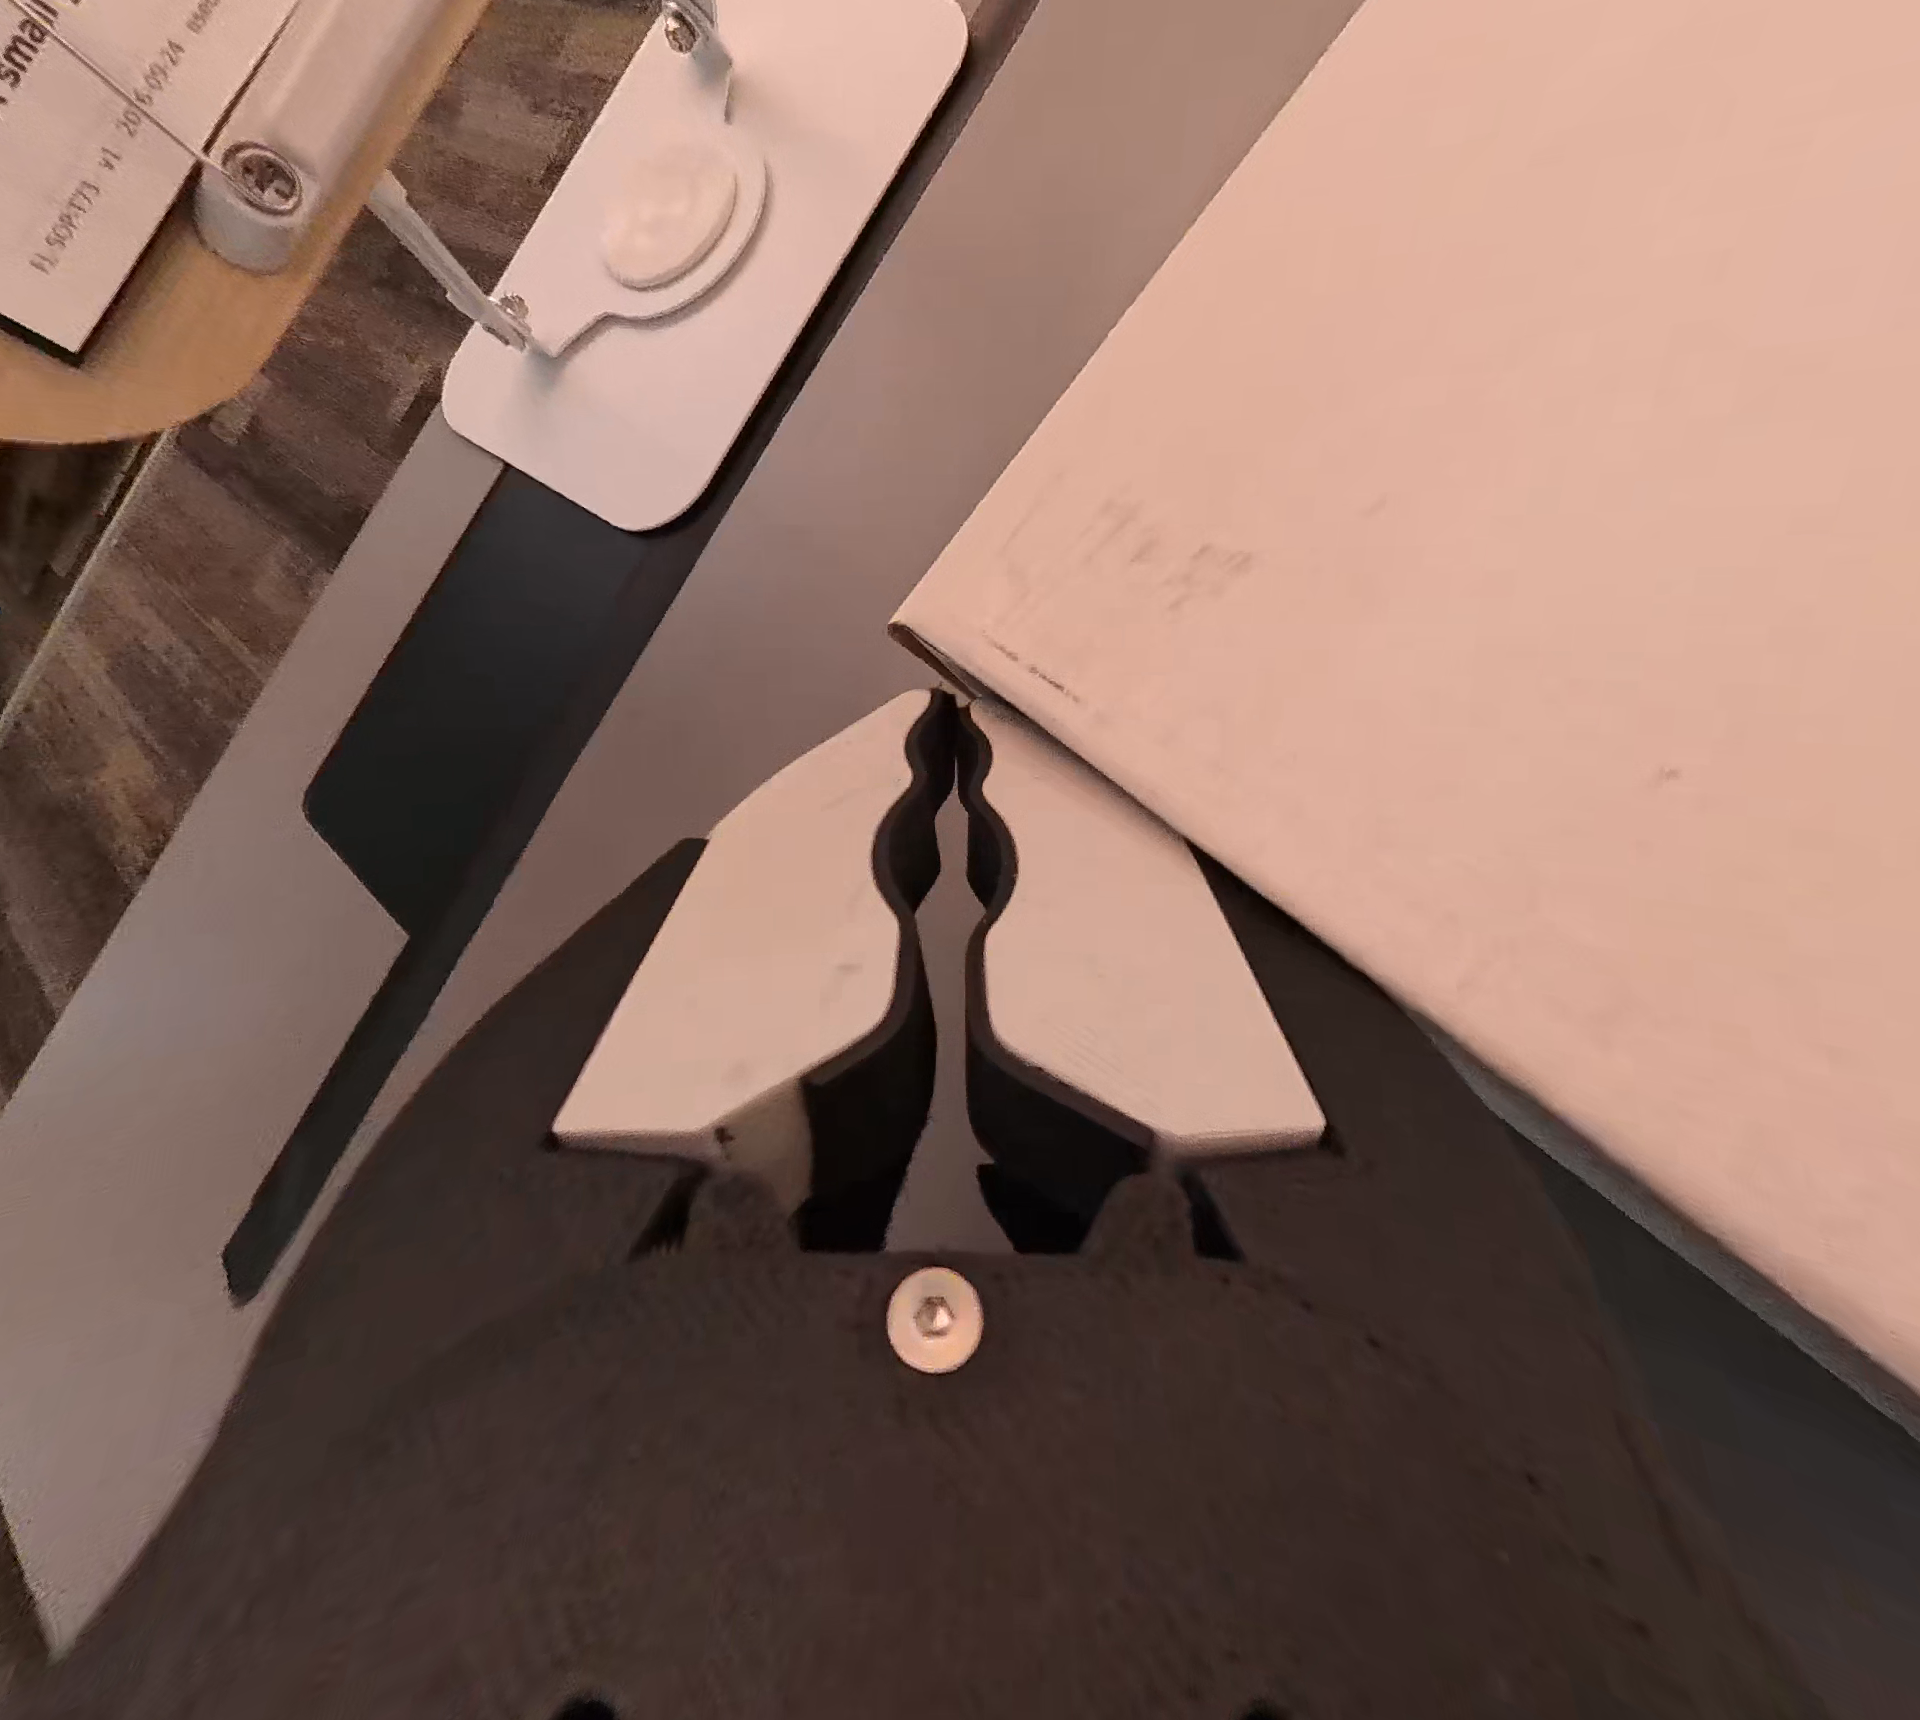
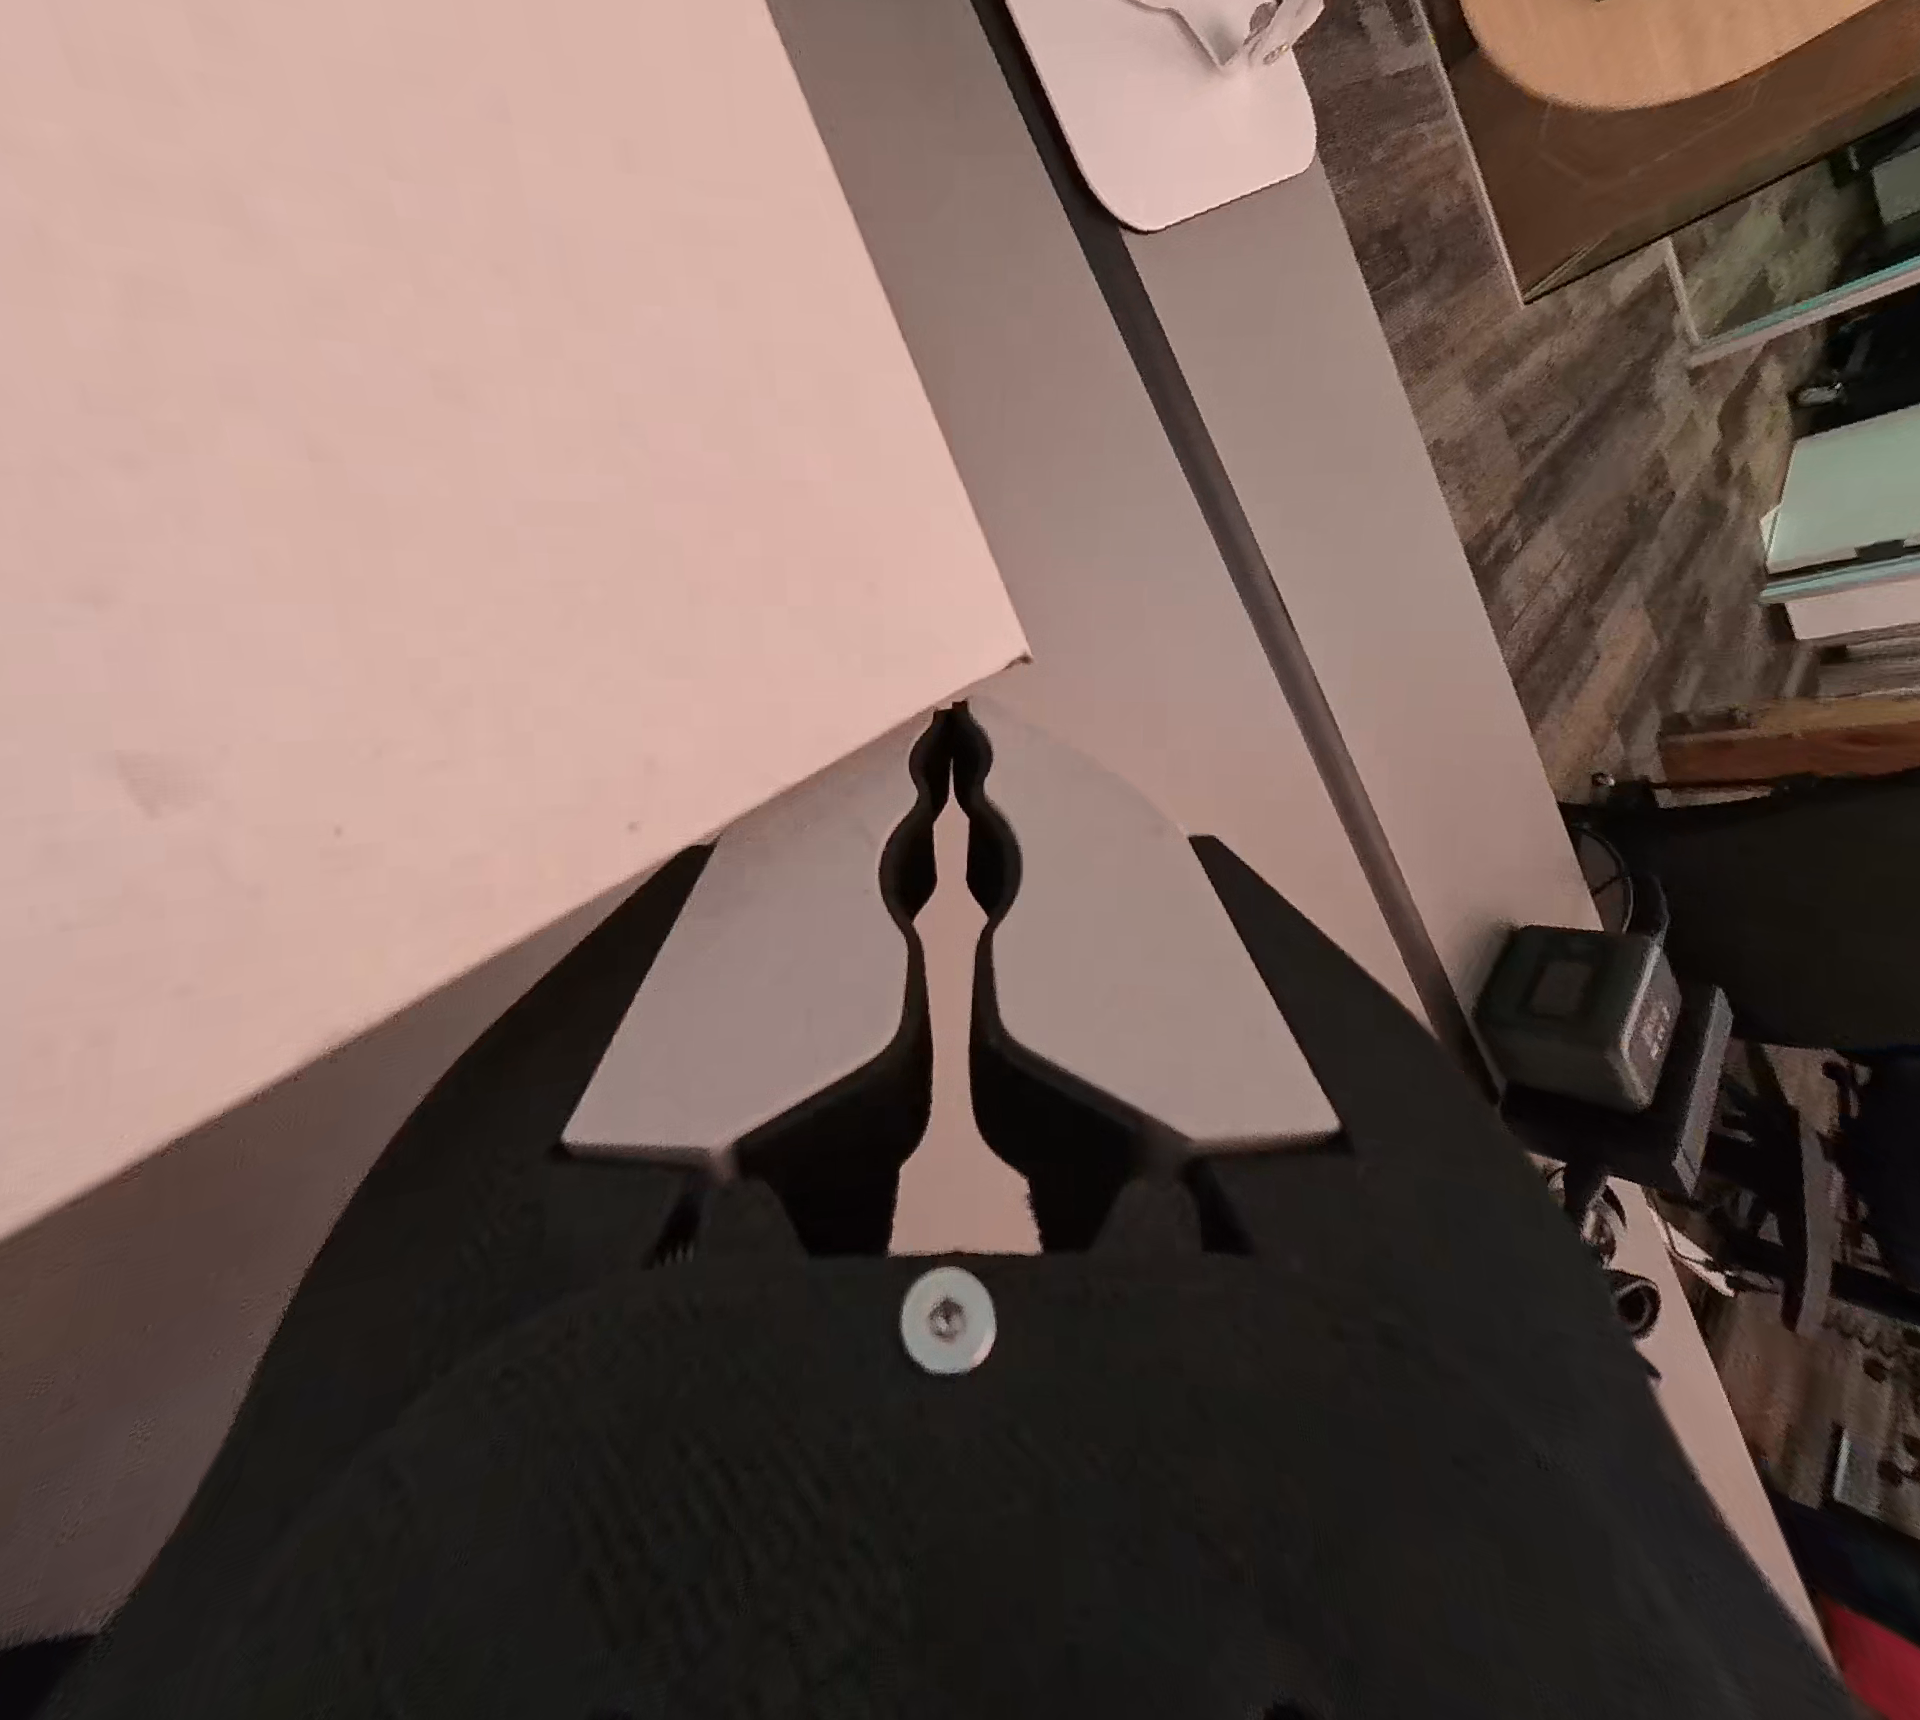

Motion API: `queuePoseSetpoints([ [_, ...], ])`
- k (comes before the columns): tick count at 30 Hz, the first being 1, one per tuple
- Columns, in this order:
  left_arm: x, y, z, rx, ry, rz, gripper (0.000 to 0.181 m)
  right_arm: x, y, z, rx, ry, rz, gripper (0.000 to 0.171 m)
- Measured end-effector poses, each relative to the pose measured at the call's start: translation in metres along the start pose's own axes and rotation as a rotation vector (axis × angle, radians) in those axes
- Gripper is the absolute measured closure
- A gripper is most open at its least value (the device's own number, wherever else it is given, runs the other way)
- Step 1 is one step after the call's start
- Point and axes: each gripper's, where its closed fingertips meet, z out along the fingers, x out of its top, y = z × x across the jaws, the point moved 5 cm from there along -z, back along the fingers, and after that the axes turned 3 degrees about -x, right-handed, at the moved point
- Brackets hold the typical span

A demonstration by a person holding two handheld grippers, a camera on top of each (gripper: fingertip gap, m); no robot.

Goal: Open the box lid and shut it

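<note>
Left claw (image 1: 954, 702): tips pressed together at the lid's (image 1: 1507, 382) near corner edge; whether they pinch it, cannot tell.
Right claw (image 2: 954, 714): same, at the other corner.
Lid (image 2: 416, 320): over the grey table (image 2: 1195, 465).

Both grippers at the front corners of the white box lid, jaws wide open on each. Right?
Not quite. The left gripper and right gripper do sit at the front corners of the white box lid, but the jaws are closed on each, tips meeting right at the lid's edge. The left wrist view and right wrist view both show this.
</note>
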Motion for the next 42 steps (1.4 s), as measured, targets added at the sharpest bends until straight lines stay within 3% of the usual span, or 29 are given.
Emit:
queuePoseSetpoints([
  [8, -0.009, -0.016, -0.007, -0.024, 0.117, -0.160, 0.181, -0.009, 0.003, -0.008, 0.019, 0.111, 0.115, 0.171],
  [13, -0.003, -0.009, -0.005, 0.022, 0.121, -0.128, 0.181, -0.003, -0.004, -0.006, 0.011, 0.124, 0.113, 0.171],
  [17, -0.011, -0.021, -0.030, -0.005, 0.209, -0.362, 0.181, -0.021, 0.011, -0.024, -0.039, 0.199, 0.437, 0.166],
  [19, -0.016, -0.026, -0.047, -0.072, 0.265, -0.514, 0.158, -0.028, 0.011, -0.041, 0.020, 0.302, 0.687, 0.162],
  [22, -0.012, -0.015, -0.076, -0.365, 0.418, -0.768, 0.138, -0.027, -0.003, -0.074, 0.294, 0.472, 1.025, 0.122],
  [24, -0.013, -0.008, -0.094, -0.502, 0.513, -0.911, 0.126, -0.021, -0.021, -0.095, 0.526, 0.525, 1.174, 0.108],
  [28, -0.022, 0.022, -0.110, -0.583, 0.361, -0.919, 0.096, -0.018, -0.048, -0.111, 0.665, 0.422, 1.238, 0.093],
  [35, -0.022, 0.073, -0.131, -0.773, 0.304, -0.905, 0.089, 0.002, -0.081, -0.114, 0.890, 0.265, 1.240, 0.087],
  [38, -0.023, 0.093, -0.149, -0.700, 0.365, -0.761, 0.078, 0.003, -0.080, -0.119, 0.857, 0.300, 1.214, 0.087],
  [42, -0.039, 0.113, -0.147, -0.390, 0.362, -0.612, 0.083, 0.000, -0.076, -0.126, 0.813, 0.344, 1.228, 0.087],
])
